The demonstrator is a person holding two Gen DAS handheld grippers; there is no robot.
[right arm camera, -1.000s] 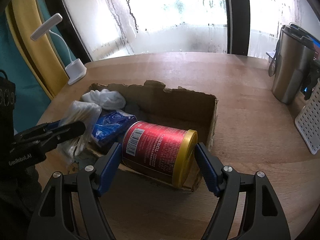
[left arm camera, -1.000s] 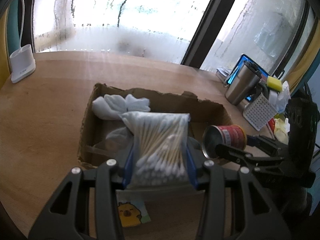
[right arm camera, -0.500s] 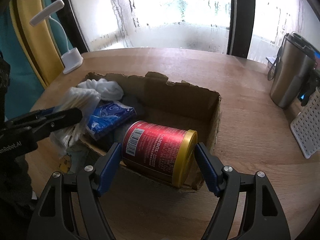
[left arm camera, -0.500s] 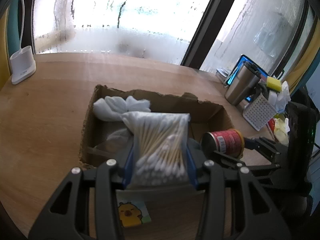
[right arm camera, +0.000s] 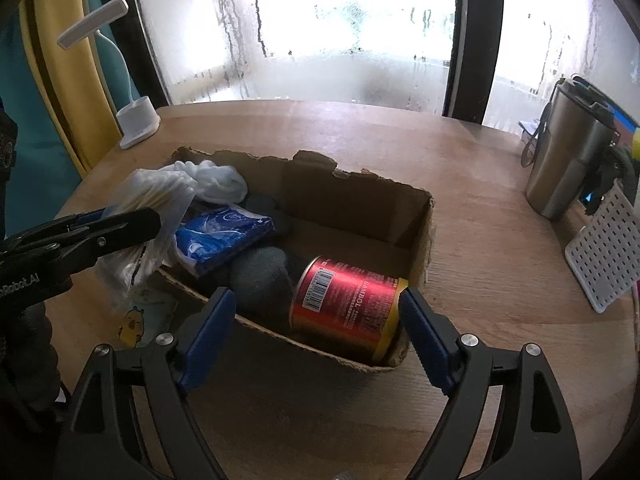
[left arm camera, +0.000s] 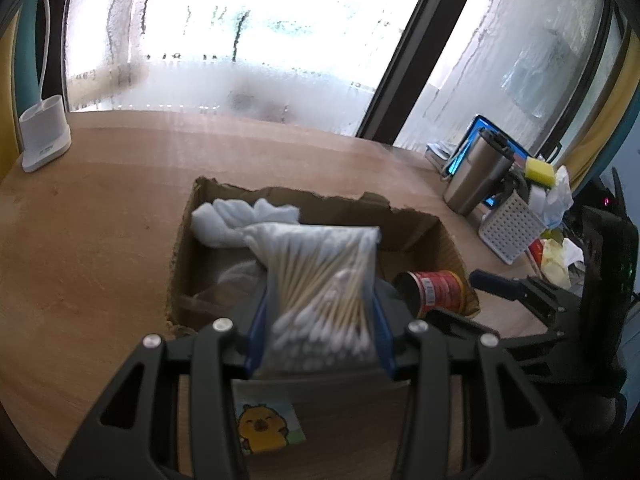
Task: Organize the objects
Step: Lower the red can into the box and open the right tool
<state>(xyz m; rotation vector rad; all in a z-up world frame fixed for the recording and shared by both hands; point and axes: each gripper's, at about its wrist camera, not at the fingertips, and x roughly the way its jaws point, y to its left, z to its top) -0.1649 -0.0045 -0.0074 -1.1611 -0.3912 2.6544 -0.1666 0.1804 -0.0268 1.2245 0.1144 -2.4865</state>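
My left tongs (left arm camera: 320,316) are clamped on a clear bag of cotton swabs (left arm camera: 320,280), both blue pads pressing its sides; the bag hangs over the near left part of the cardboard box (right arm camera: 416,220). My right tongs (right arm camera: 316,332) are opening, and their pads stand clear of the red can (right arm camera: 348,308): the left pad well apart from it, the right pad just beside its gold rim. The can lies on its side inside the box, in the near right corner, barcode end toward the box's middle.

Contents of the box, from the right wrist view: a white cloth (right arm camera: 216,180) in the far left corner; a blue tissue pack (right arm camera: 224,236) just in front of it; a dark grey bundle (right arm camera: 260,280) between the tissue pack and the can, touching the can's barcode end. The far right part of the box floor is bare cardboard.

On the wooden worktop (right arm camera: 480,240): a card with a yellow cartoon chick (left arm camera: 264,426) lies just outside the near wall of the box, under my left tongs. A steel tumbler (right arm camera: 568,160) stands upright well to the right of the box, with a white perforated basket (right arm camera: 604,256) just beside it. A white lamp base (left arm camera: 42,138) stands at the far left edge.
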